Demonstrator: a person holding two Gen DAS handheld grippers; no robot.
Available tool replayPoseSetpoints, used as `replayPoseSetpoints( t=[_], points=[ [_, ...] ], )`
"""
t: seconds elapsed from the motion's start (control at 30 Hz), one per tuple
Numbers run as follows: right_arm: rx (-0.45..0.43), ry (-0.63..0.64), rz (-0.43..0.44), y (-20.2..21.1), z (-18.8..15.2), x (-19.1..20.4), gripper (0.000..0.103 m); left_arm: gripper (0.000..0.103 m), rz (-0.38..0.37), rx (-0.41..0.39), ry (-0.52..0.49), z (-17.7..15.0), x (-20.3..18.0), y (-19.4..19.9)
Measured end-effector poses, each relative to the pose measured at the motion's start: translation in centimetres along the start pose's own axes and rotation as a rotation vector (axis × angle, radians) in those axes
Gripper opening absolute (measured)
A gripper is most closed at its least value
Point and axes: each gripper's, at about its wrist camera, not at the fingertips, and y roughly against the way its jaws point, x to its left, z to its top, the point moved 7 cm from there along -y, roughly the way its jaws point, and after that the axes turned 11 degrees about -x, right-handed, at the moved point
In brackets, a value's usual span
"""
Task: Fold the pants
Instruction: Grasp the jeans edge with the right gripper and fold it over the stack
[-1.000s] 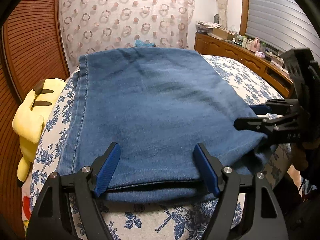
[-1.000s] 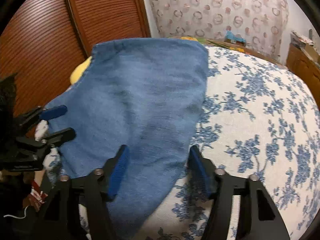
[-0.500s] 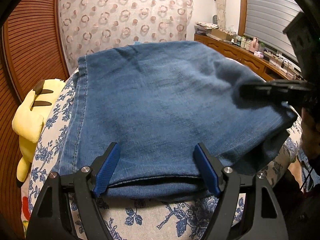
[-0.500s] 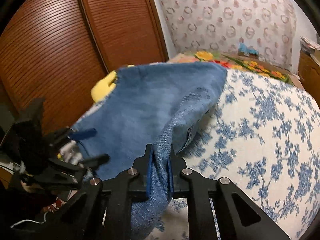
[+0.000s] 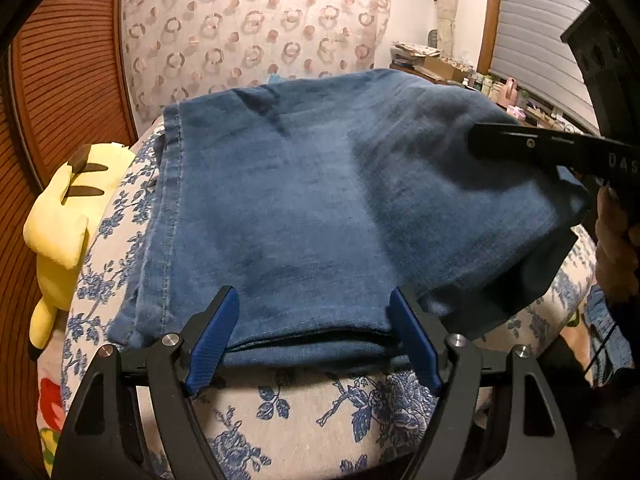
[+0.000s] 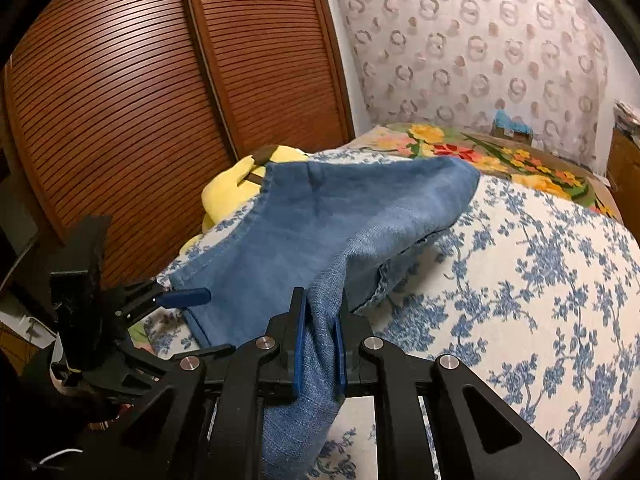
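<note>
Blue denim pants [image 5: 304, 208] lie folded on the floral bed; they also show in the right wrist view [image 6: 320, 236]. My left gripper [image 5: 314, 336] is open, its blue pads straddling the near folded edge of the pants. My right gripper [image 6: 320, 344] is shut on the pants' near right corner and holds that corner lifted off the bed. In the left wrist view the right gripper [image 5: 532, 148] shows as a dark bar at the right, with denim hanging under it. In the right wrist view the left gripper [image 6: 188, 320] sits at the pants' left edge.
A yellow plush toy [image 5: 68, 208] lies at the bed's left side, beside wooden louvred doors [image 6: 160, 100]. A patterned curtain [image 5: 248, 32] hangs behind. A wooden dresser with clutter [image 5: 480, 80] stands at the far right. A flowered blanket [image 6: 480, 152] covers the bed's far end.
My right gripper closed on the pants' right corner and raised it, lifting that side of the denim. The left gripper stayed open at the near edge.
</note>
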Motion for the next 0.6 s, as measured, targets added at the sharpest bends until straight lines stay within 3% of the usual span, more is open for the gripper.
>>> replayPoseSetpoints(
  t=[0.3,0.6],
  points=[
    [-0.030,0.045,0.078,-1.7,2.6,2.1,0.010,0.078,0.059,-0.060,0.025,1.7,2.9,2.6],
    [-0.005,0.108,0.201,-7.9,4.5,6.7,0.009,0.078,0.182,-0.104,0.116,2.1,9.5,5.8]
  ],
)
